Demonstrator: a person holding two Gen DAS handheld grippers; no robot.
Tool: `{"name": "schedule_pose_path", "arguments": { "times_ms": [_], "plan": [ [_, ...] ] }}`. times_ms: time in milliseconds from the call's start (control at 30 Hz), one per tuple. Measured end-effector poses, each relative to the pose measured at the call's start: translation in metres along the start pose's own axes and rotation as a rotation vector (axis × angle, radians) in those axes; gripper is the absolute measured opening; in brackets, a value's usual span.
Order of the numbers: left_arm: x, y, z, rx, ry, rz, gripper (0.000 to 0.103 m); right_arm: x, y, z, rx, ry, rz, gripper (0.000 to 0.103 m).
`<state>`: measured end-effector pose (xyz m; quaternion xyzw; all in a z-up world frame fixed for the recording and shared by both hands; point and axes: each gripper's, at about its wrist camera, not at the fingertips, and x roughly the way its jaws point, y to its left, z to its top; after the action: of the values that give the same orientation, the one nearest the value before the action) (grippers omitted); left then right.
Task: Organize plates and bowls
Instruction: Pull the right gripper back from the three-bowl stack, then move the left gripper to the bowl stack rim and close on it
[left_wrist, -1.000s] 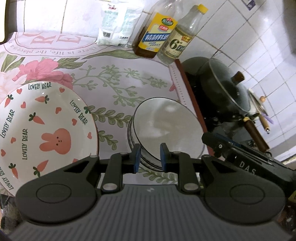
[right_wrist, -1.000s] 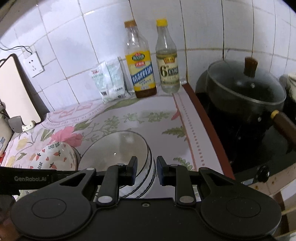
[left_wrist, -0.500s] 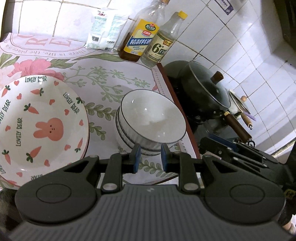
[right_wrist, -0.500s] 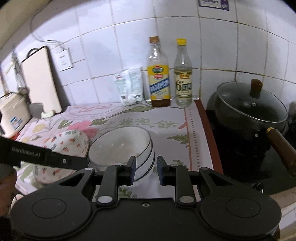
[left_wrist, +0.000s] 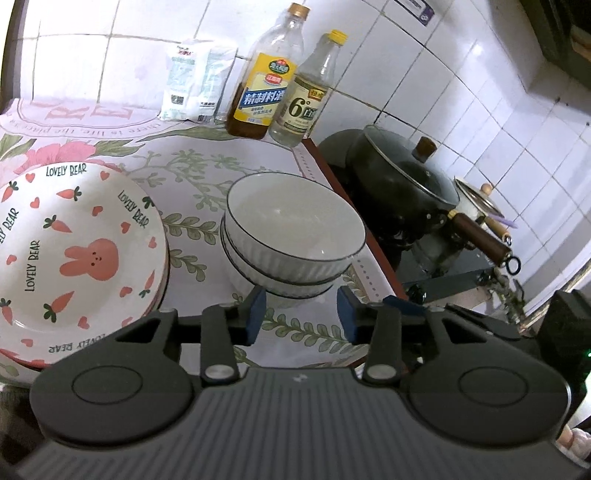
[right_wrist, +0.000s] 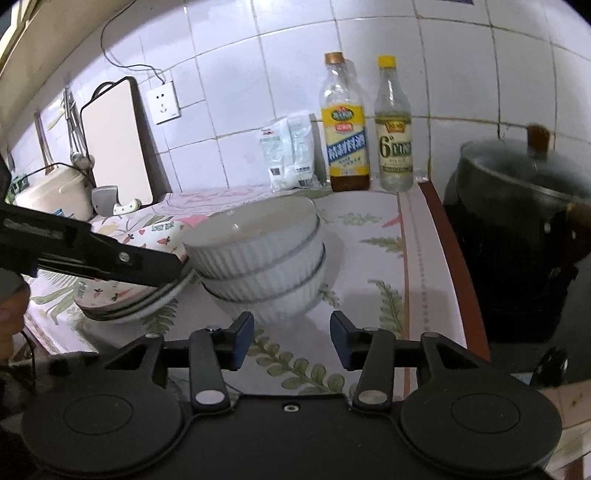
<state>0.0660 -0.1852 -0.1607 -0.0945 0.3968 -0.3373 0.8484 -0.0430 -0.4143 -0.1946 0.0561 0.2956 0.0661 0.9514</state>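
A stack of white ribbed bowls (left_wrist: 295, 236) stands on the floral mat (left_wrist: 192, 162), also in the right wrist view (right_wrist: 258, 254). Left of it lies a stack of bunny-and-carrot plates (left_wrist: 70, 254), seen edge-on in the right wrist view (right_wrist: 147, 295). My left gripper (left_wrist: 301, 319) is open and empty, just in front of the bowls. My right gripper (right_wrist: 291, 339) is open and empty, also just in front of the bowls and apart from them. The left gripper's body (right_wrist: 85, 254) crosses above the plates in the right wrist view.
Two bottles (left_wrist: 284, 88) and a white packet (left_wrist: 195, 88) stand against the tiled wall. A lidded black pot (left_wrist: 402, 181) sits on the stove to the right, past the counter's red edge. A cutting board (right_wrist: 114, 144) and rice cooker (right_wrist: 55, 192) stand at the far left.
Both grippers have opened from nearly shut. Both have drawn back and lowered toward the counter's front edge, so the bowls now show from the side.
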Motion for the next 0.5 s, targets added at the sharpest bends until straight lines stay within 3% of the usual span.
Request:
{"name": "schedule_pose_path", "arguments": {
  "times_ms": [167, 300, 500],
  "plan": [
    [0.006, -0.003, -0.007, 0.002, 0.008, 0.008, 0.051, 0.007, -0.008, -0.018, 0.002, -0.025, 0.007, 0.06],
    [0.006, -0.002, -0.01, -0.009, -0.013, 0.012, 0.059, 0.012, -0.01, -0.025, -0.02, -0.039, 0.034, 0.073],
    [0.001, 0.0, -0.004, -0.048, -0.065, -0.011, 0.071, 0.023, -0.007, -0.026, -0.108, -0.033, 0.058, 0.073]
  ]
}}
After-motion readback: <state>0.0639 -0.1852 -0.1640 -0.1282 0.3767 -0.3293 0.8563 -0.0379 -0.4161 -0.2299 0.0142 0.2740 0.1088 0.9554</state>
